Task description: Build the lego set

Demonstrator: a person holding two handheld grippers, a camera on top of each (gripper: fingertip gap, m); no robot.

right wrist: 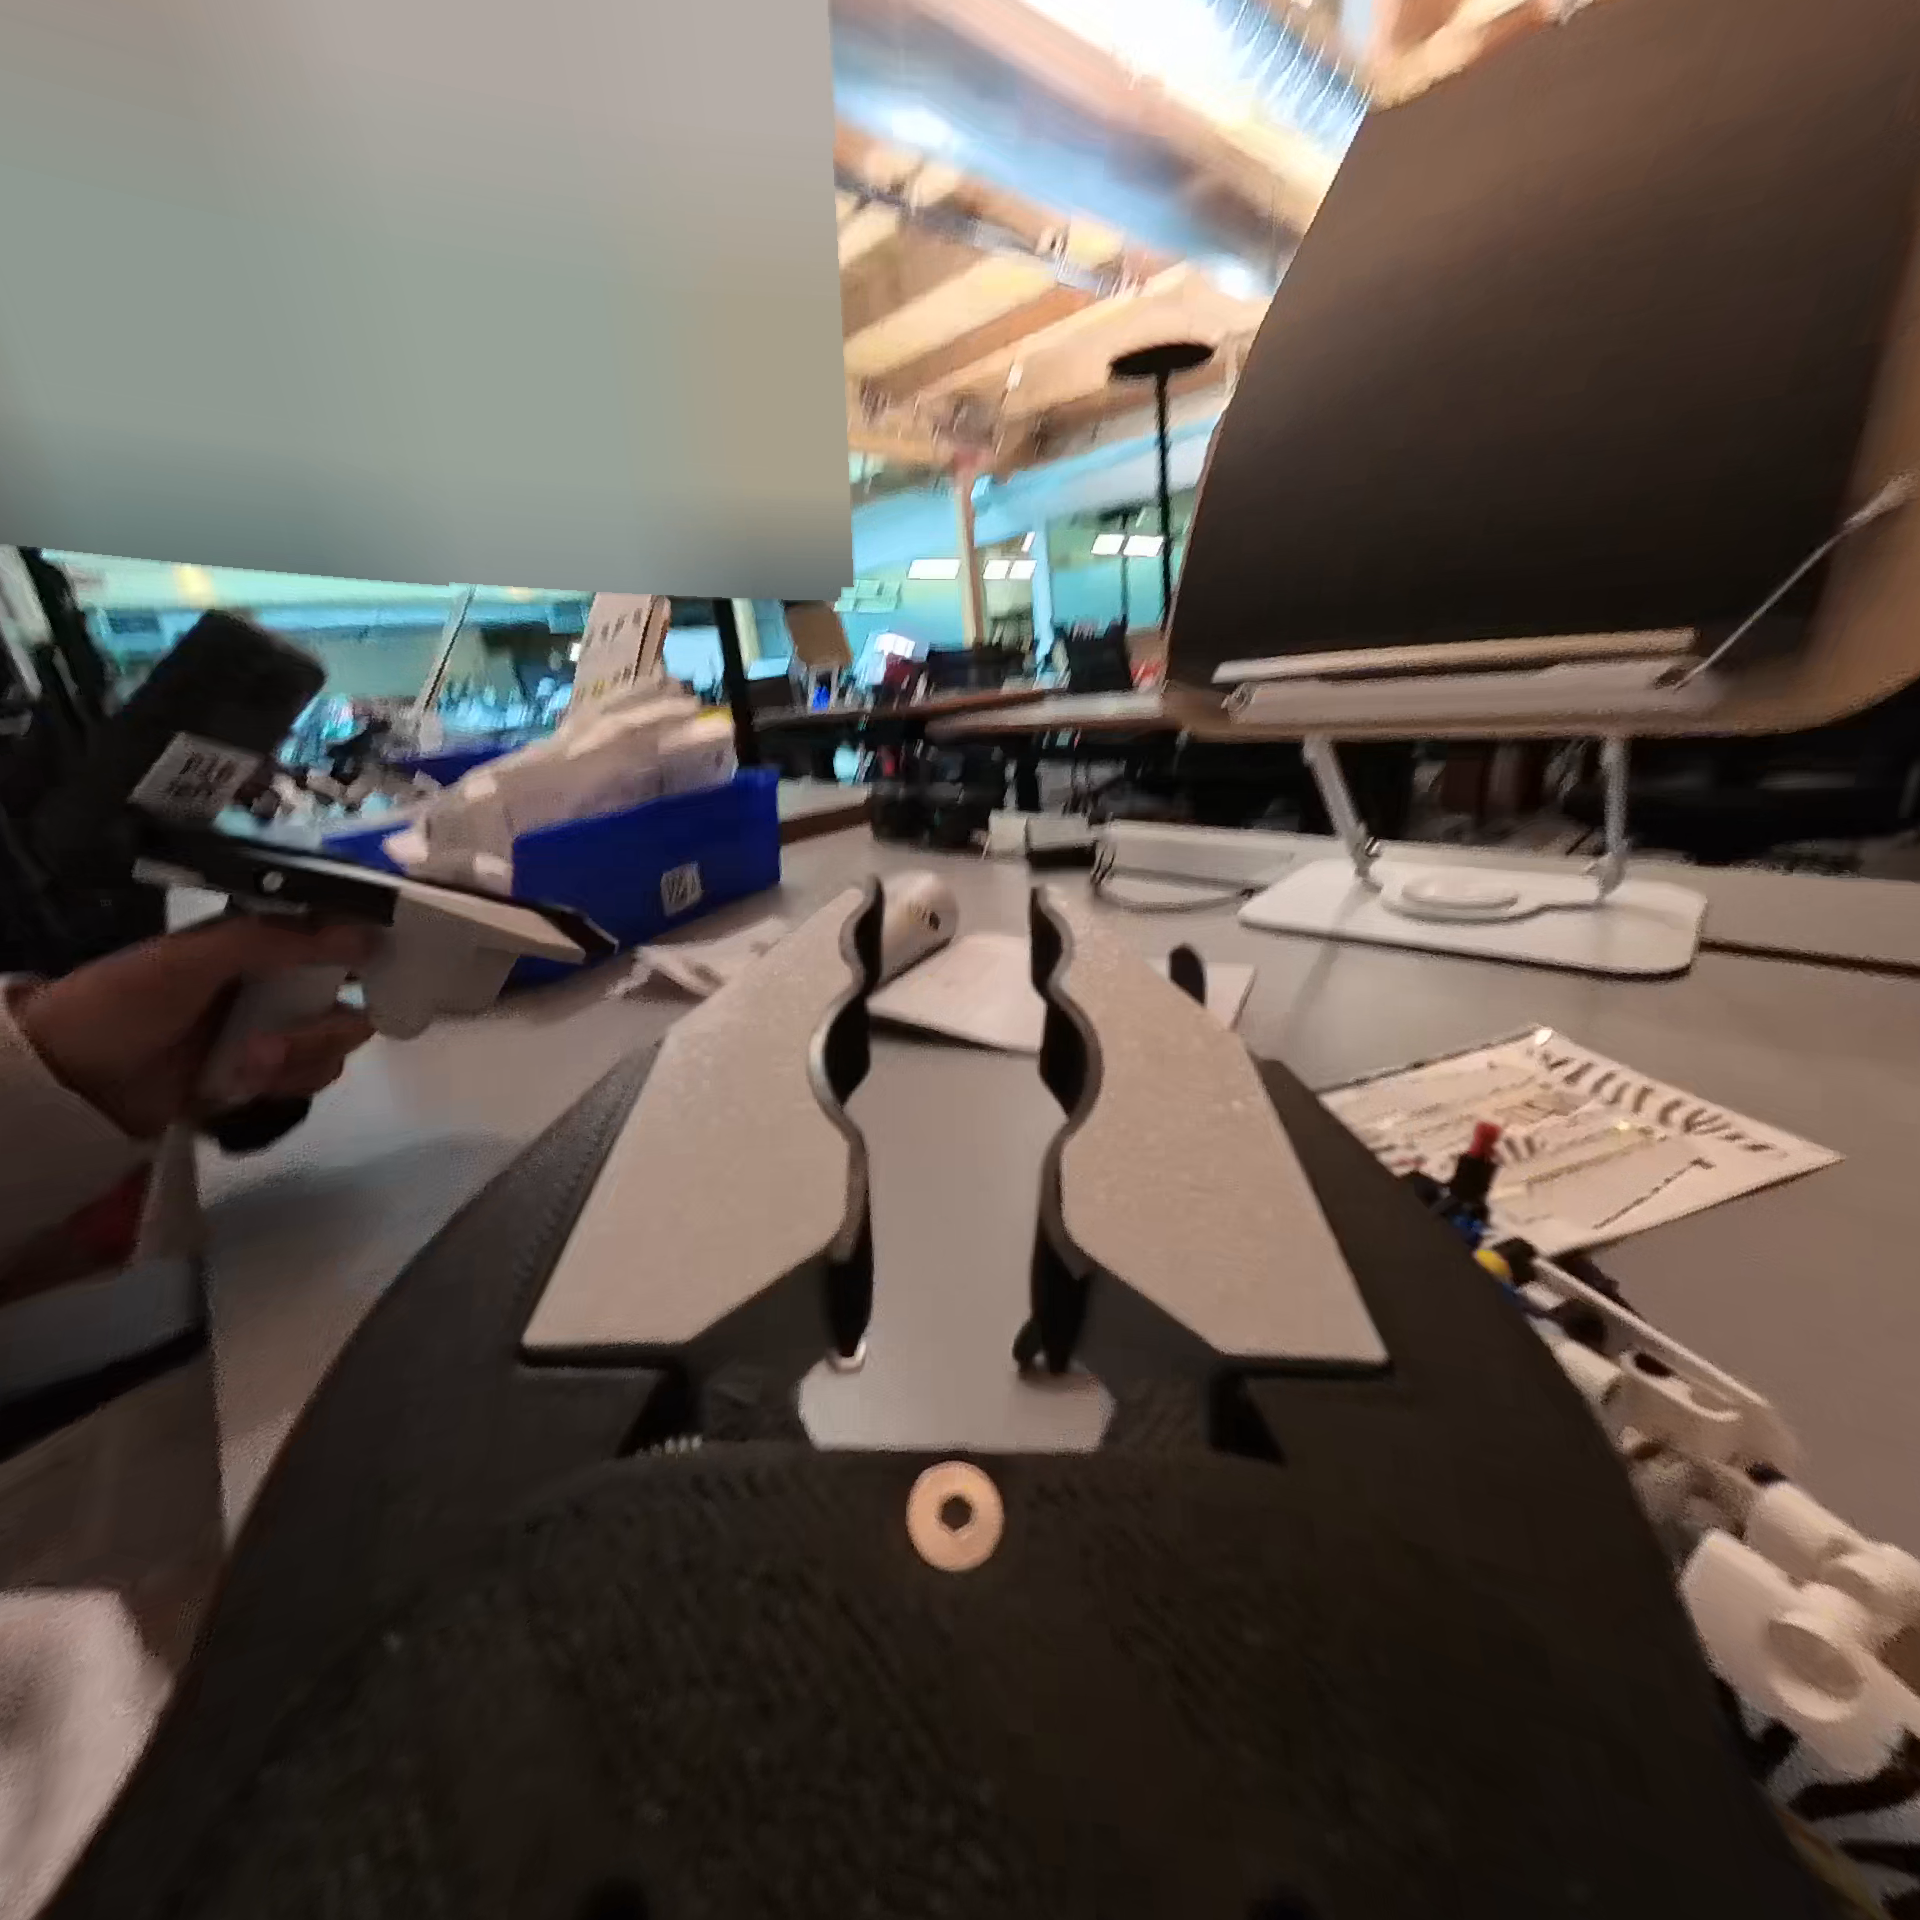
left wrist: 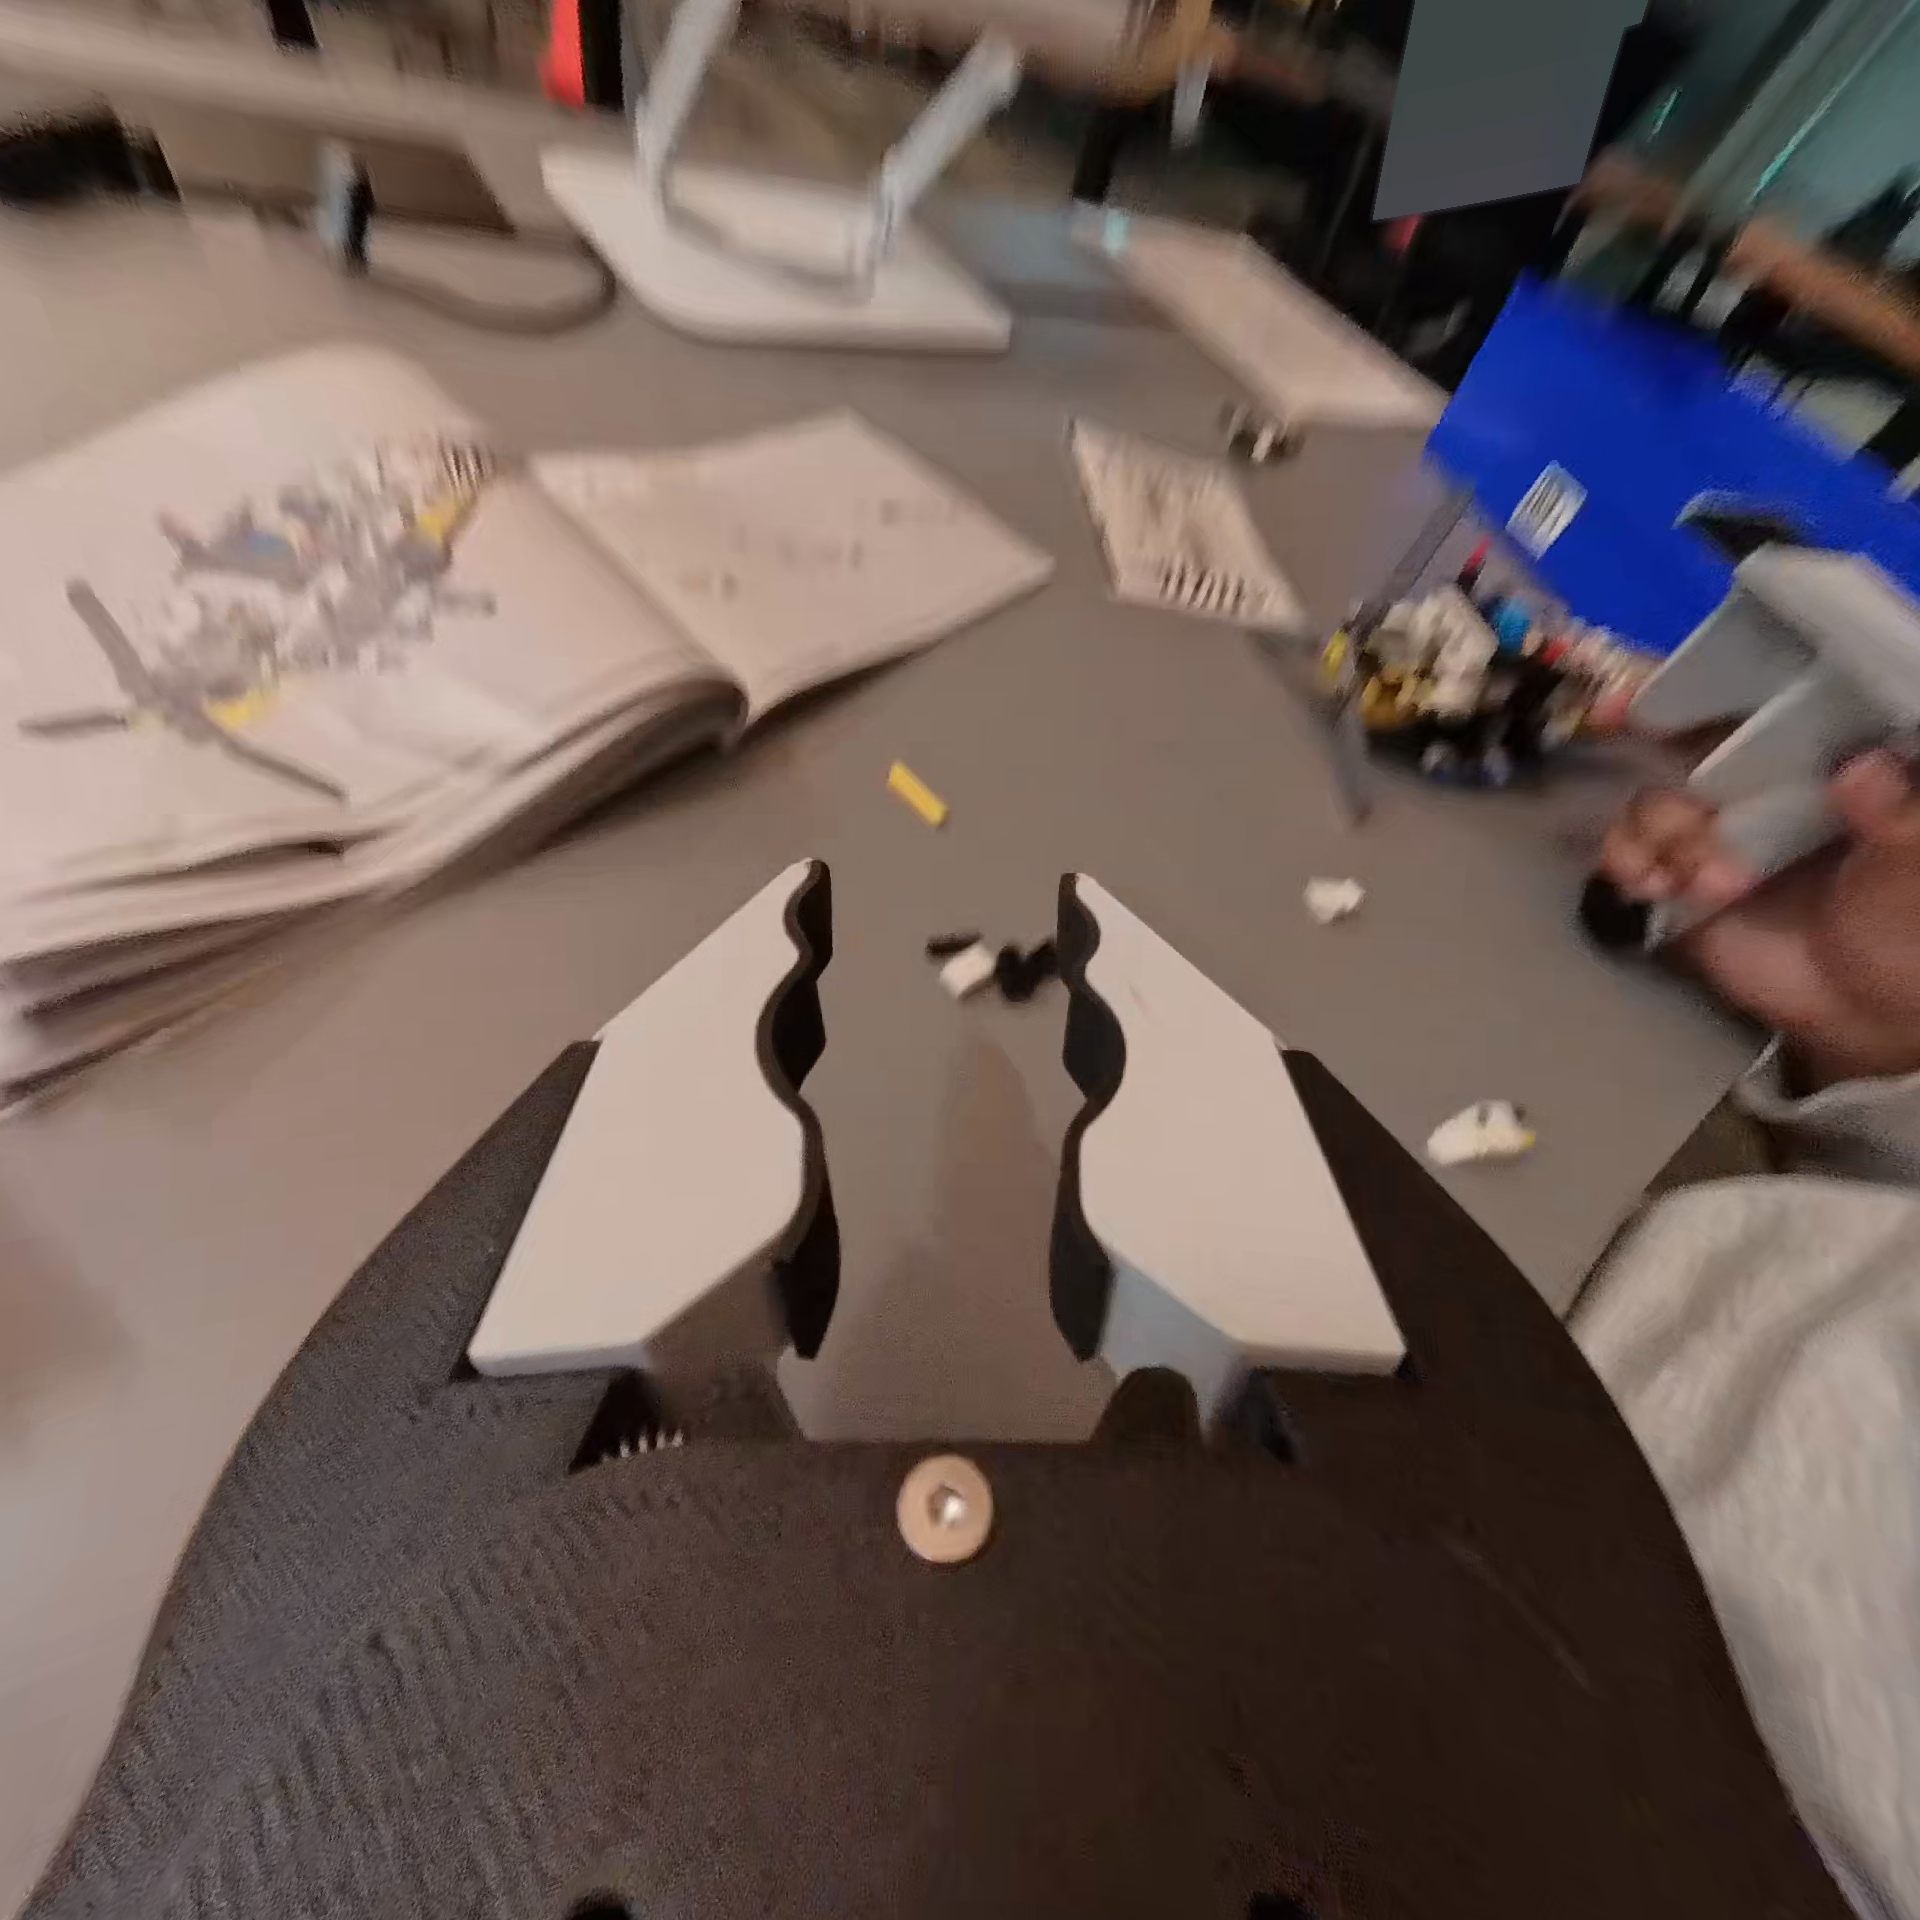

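Blue bin (right wrist: 644, 857) holds white bags (right wrist: 582, 774); both claws gape empty.

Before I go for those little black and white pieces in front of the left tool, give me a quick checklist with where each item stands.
1. Left tool open and empty: ok, a clear gap shows between its fingers with nothing in it.
2. Left tool lined up on the small black and white pieces: not ok, they lie toward its right finger rather than centred.
3. Pieces sharp enough to pick one out: cannot tell, the left wrist view is blurred.
4. Right tool empty: ok, nothing between its fingers.
5. Instruction book open: ok, it lies open left of the pieces.
6. Yellow piece out of the way: ok, it lies beyond the pieces.
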